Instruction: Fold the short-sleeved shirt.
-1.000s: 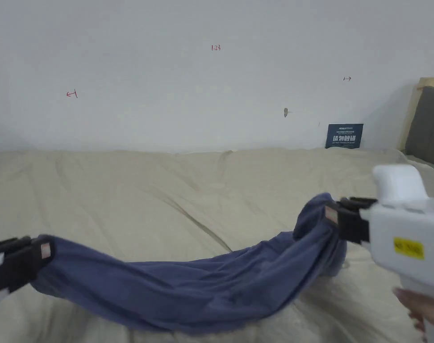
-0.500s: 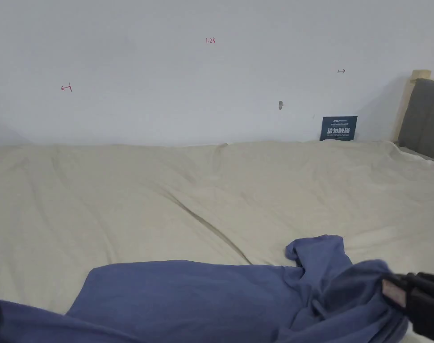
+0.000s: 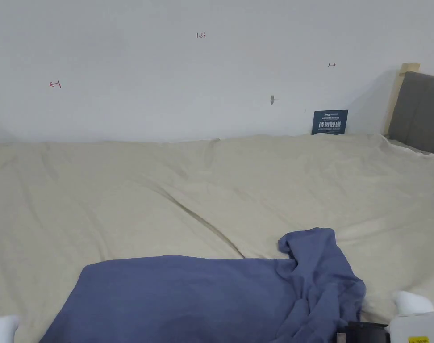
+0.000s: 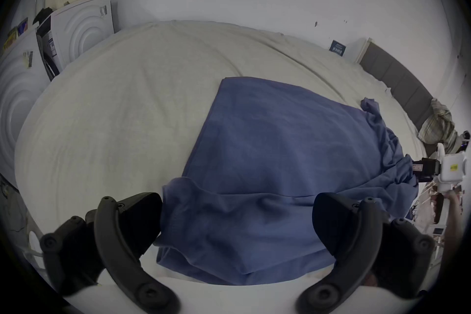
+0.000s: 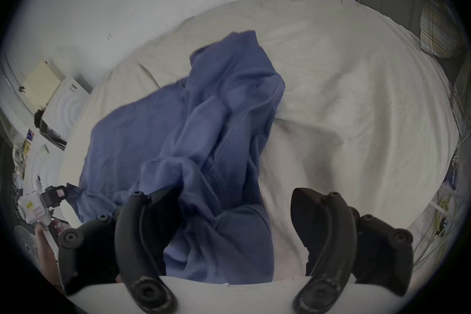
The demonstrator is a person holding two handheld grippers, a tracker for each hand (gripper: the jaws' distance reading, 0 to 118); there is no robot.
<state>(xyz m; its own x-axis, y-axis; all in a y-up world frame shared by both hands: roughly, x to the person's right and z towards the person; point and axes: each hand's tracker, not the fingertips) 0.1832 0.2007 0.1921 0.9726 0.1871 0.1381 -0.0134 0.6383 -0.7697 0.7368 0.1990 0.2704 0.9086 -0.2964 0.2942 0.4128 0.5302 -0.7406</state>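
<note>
The blue short-sleeved shirt point(image 3: 189, 299) lies on the beige bed, its body spread flat to the left. One bunched end with a sleeve point(image 3: 312, 243) sits at the right. In the left gripper view my left gripper point(image 4: 235, 207) is open, its jaws wide apart either side of the shirt's point(image 4: 280, 154) near left edge. In the right gripper view my right gripper point(image 5: 234, 194) is open too, over the rumpled right end of the shirt point(image 5: 178, 128). The head view has the right gripper point(image 3: 361, 332) low at the bottom right, beside the cloth.
The beige sheet point(image 3: 122, 192) covers a wide bed with free room behind and right of the shirt. A grey headboard point(image 3: 419, 111) stands at the right, and a small blue sign point(image 3: 330, 122) leans on the wall. White machines point(image 4: 81, 31) stand left of the bed; a checked pillow point(image 5: 435, 34) lies by the headboard.
A second ago both grippers held the shirt stretched in the air between them. It has come down onto the bed, and both grippers have dropped low and opened.
</note>
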